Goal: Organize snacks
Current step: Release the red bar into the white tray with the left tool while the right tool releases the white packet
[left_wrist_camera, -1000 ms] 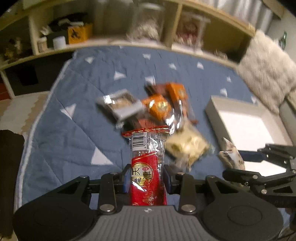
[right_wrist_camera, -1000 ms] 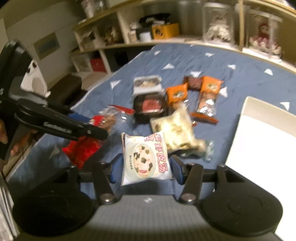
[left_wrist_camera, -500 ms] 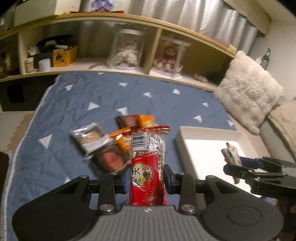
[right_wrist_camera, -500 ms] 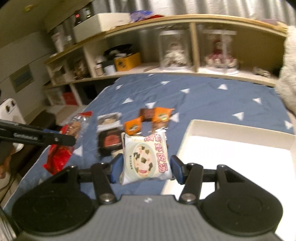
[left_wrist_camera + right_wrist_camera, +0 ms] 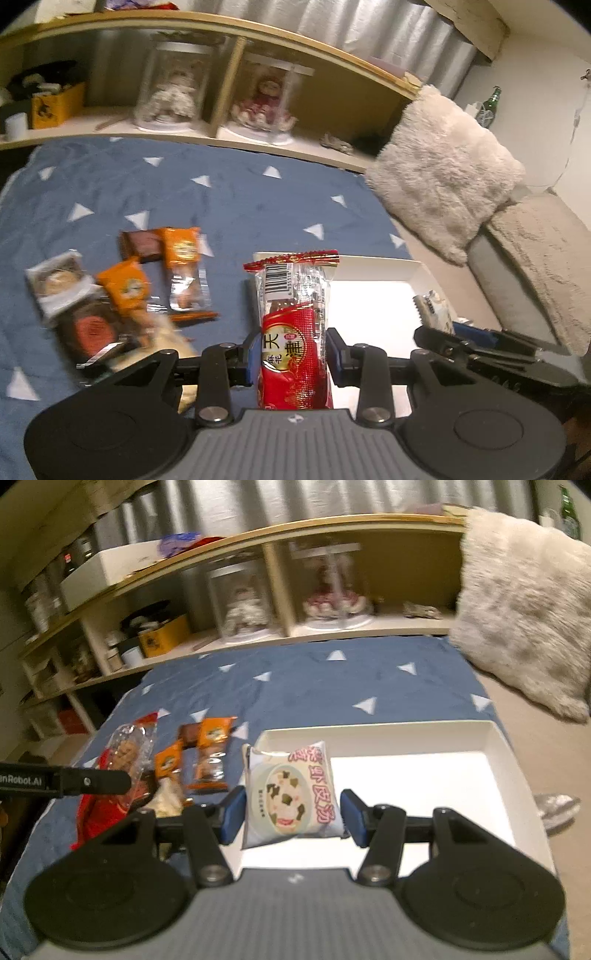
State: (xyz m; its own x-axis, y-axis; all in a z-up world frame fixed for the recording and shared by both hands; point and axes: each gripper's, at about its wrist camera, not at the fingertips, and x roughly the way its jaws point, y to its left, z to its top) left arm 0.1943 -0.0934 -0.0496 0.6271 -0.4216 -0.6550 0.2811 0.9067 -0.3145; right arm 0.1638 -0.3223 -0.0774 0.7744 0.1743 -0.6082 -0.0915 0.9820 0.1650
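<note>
Out on the left of the blue blanket (image 5: 229, 192) the loose pile waits: a clear-wrapped pastry (image 5: 59, 288), a dark round cake (image 5: 88, 332), 2 orange packets (image 5: 127, 286) (image 5: 181, 249), a brown packet (image 5: 140, 243) and a pale bag (image 5: 168, 797) partly hidden behind the gripper frame. That is at least 6 snacks not yet sorted.

Moving right, the left gripper (image 5: 291, 356) is clenched on a tall red packet (image 5: 293, 332), upright between the blue pads and hanging by the left edge of the white tray (image 5: 406, 267).

Further right, the right gripper (image 5: 291, 812) is clamped on a white soup packet (image 5: 291, 797), held over the tray's near-left corner. The tray floor looks bare in both views, so nothing seems banked yet.

My read: early days. 2 snacks are in the air and close to delivery, the rest lie on the blanket.
</note>
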